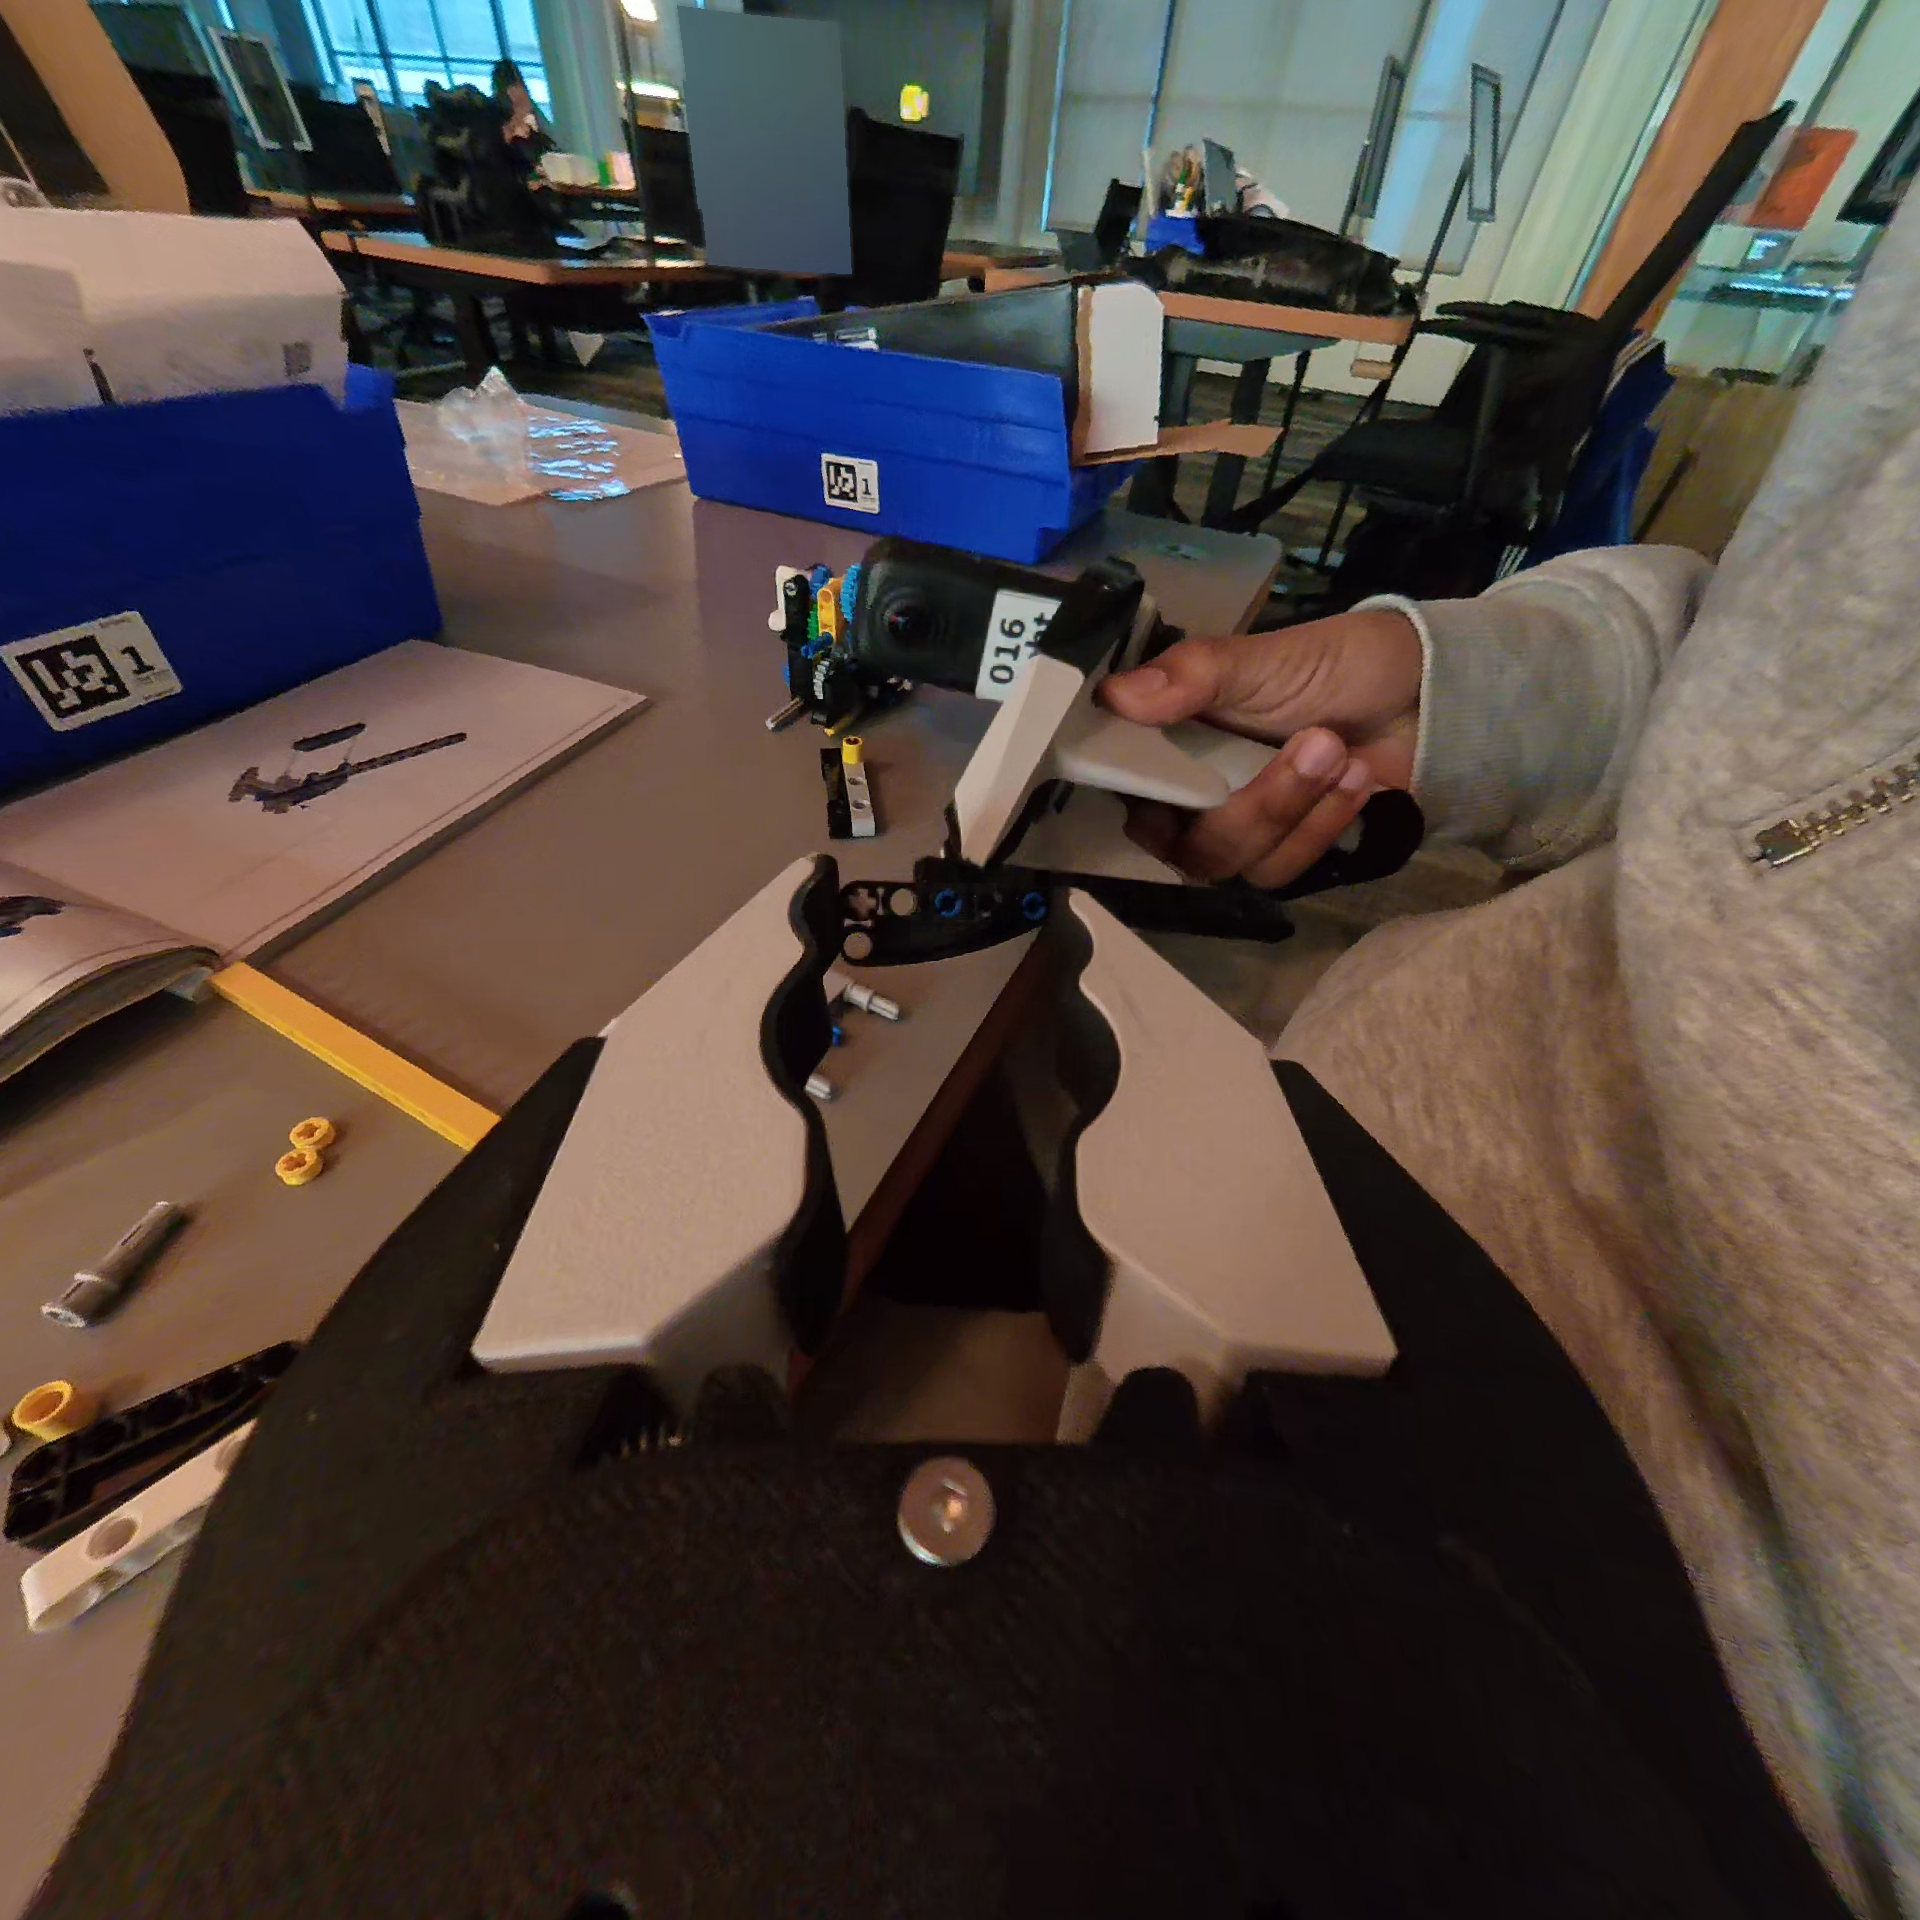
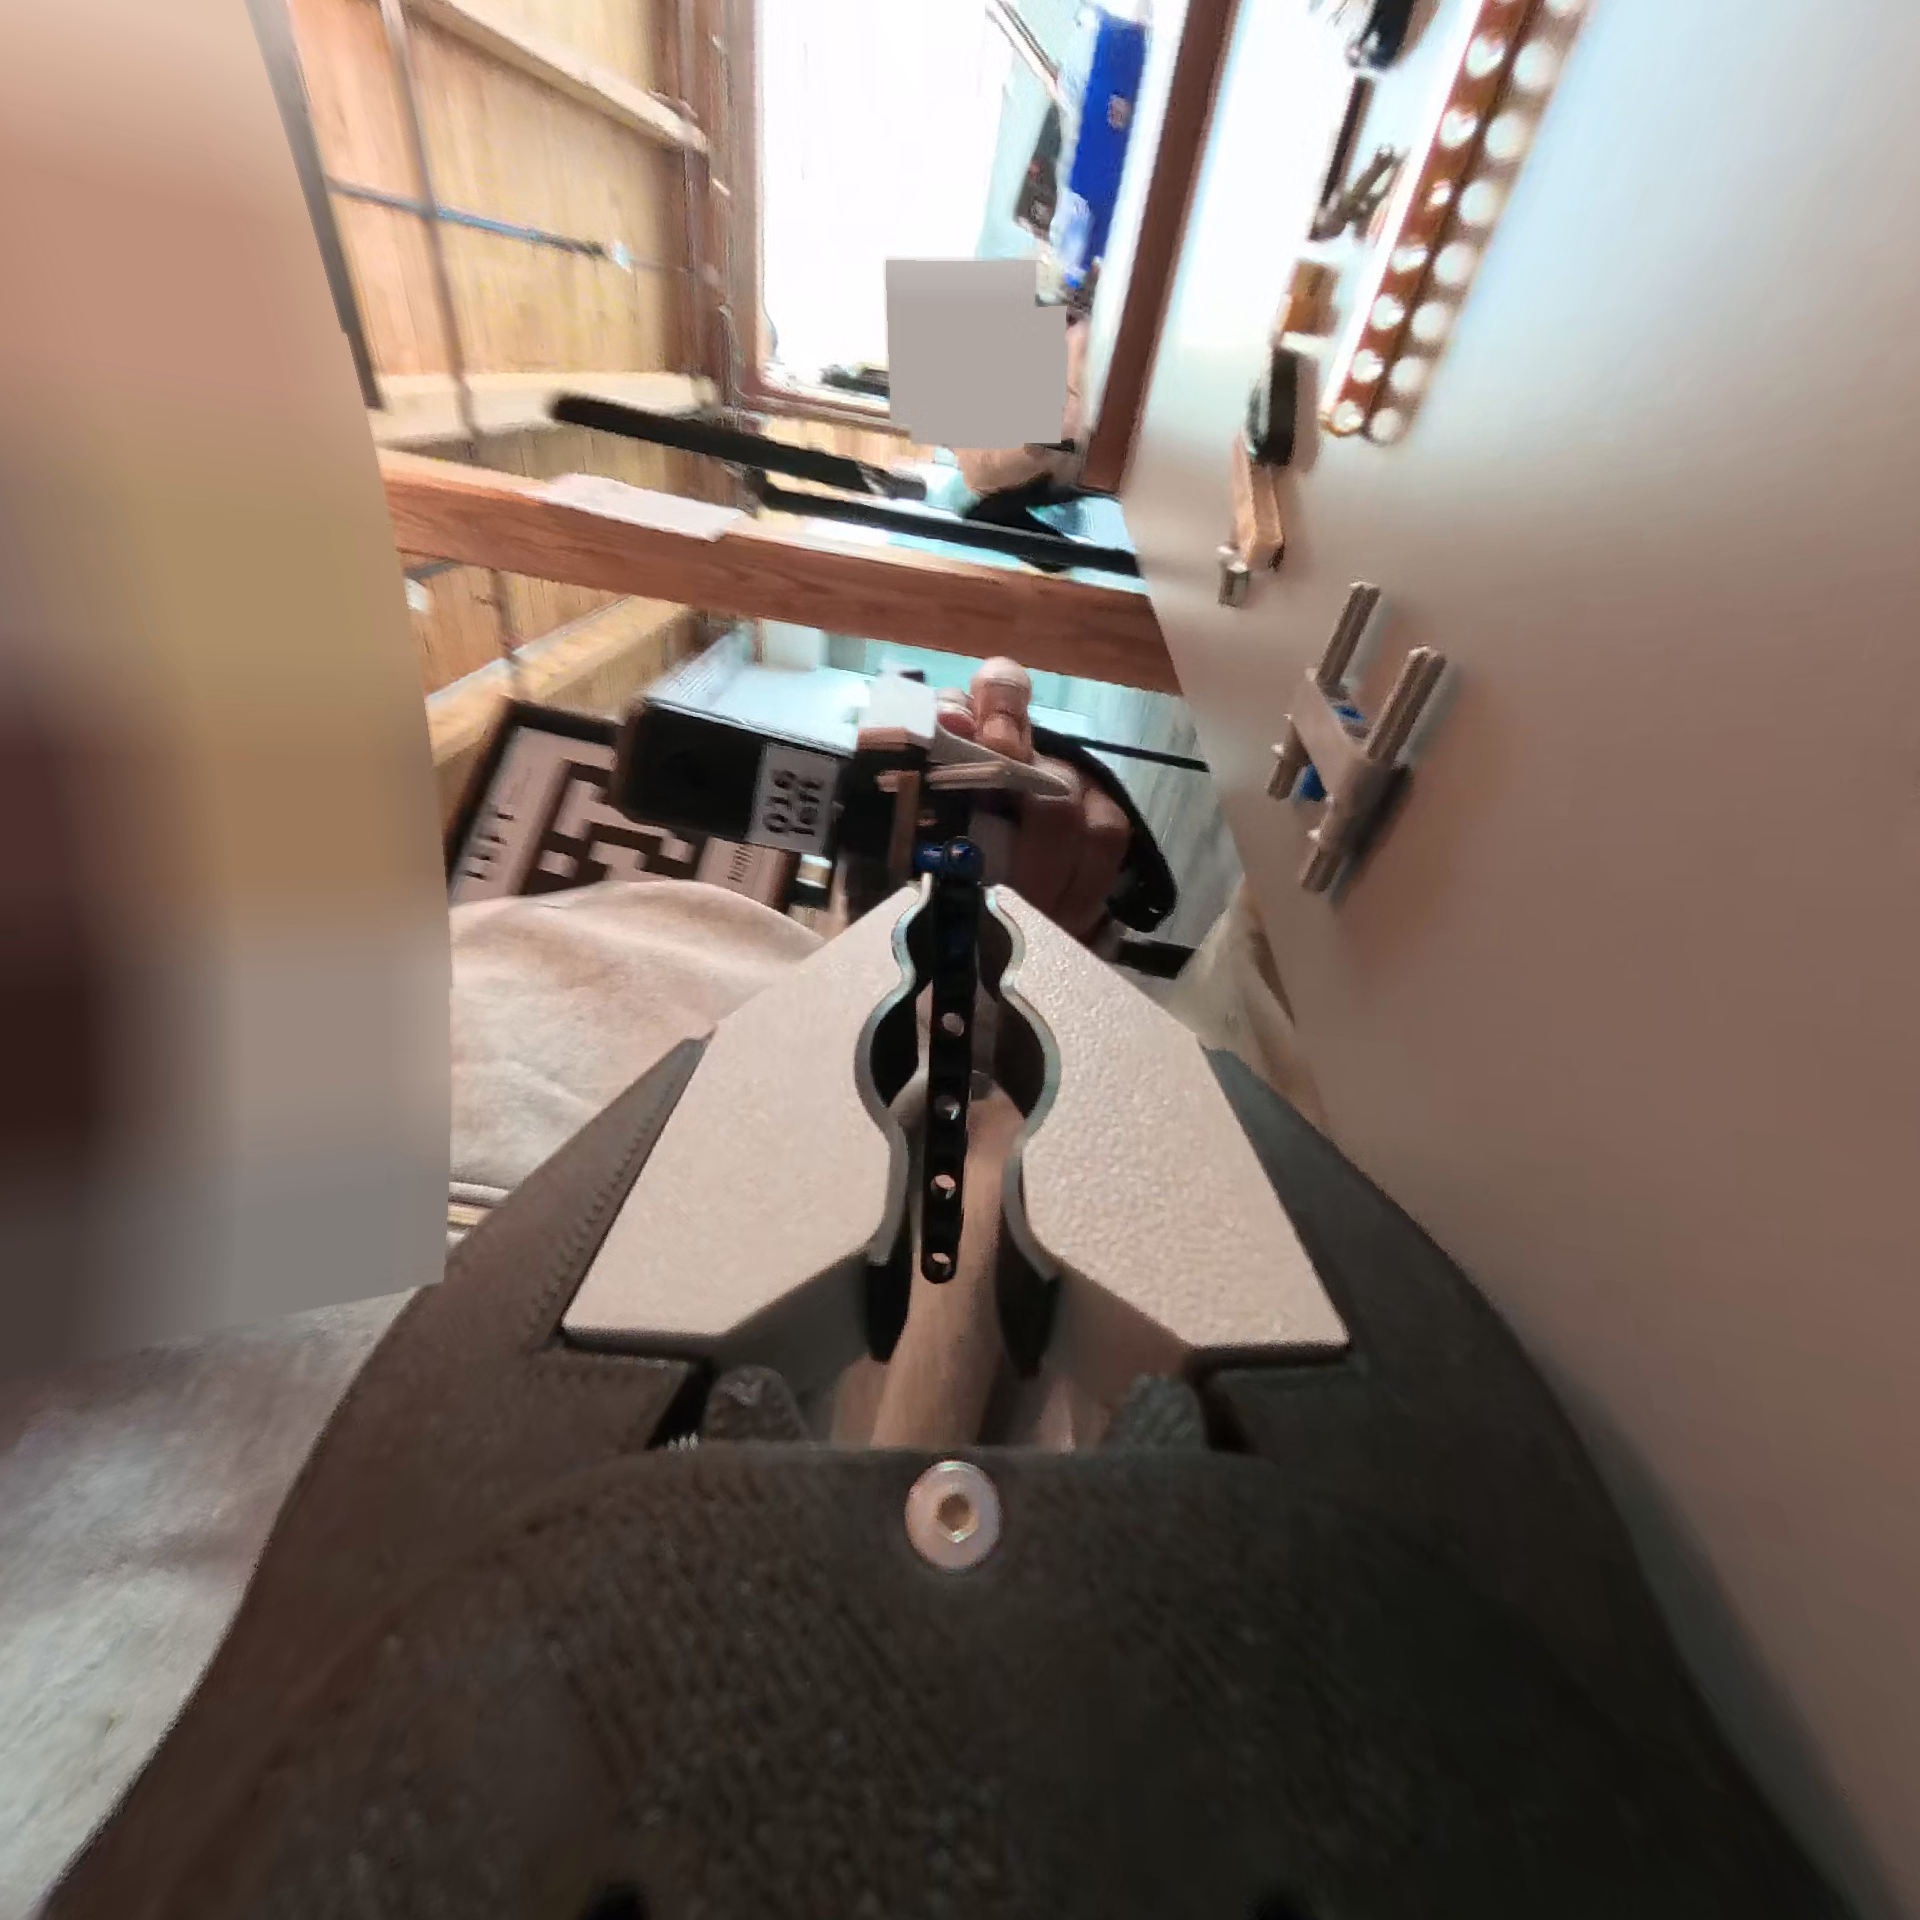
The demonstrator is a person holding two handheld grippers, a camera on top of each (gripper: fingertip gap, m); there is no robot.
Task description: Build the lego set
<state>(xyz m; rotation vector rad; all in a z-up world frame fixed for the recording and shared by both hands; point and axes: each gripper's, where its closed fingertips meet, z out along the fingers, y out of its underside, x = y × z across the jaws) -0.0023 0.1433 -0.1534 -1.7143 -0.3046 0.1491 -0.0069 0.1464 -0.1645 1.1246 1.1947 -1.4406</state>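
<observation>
My right gripper (image 2: 948, 906) is shut on a long black lego beam (image 2: 948, 1081) that runs out between its fingers, with blue pins (image 2: 945, 858) at the far end. In the left wrist view this gripper (image 1: 982, 857) comes in from the right in a person's hand and holds the beam (image 1: 935, 912) level above the table. My left gripper (image 1: 945, 896) is open, and the beam's pinned end lies across the gap between its fingertips. The left gripper (image 2: 902, 779) also shows just beyond the pins in the right wrist view.
A partial lego build (image 1: 816, 644) stands mid-table, with a small black, white and yellow piece (image 1: 852, 792) in front. An open instruction booklet (image 1: 312, 790) and two blue bins (image 1: 862, 416) (image 1: 187, 540) lie left and behind. Loose yellow bushes (image 1: 307, 1148), a grey axle (image 1: 114, 1262) and beams (image 1: 125, 1444) lie near left. Both grippers' tips are close together, under 4 cm apart.
</observation>
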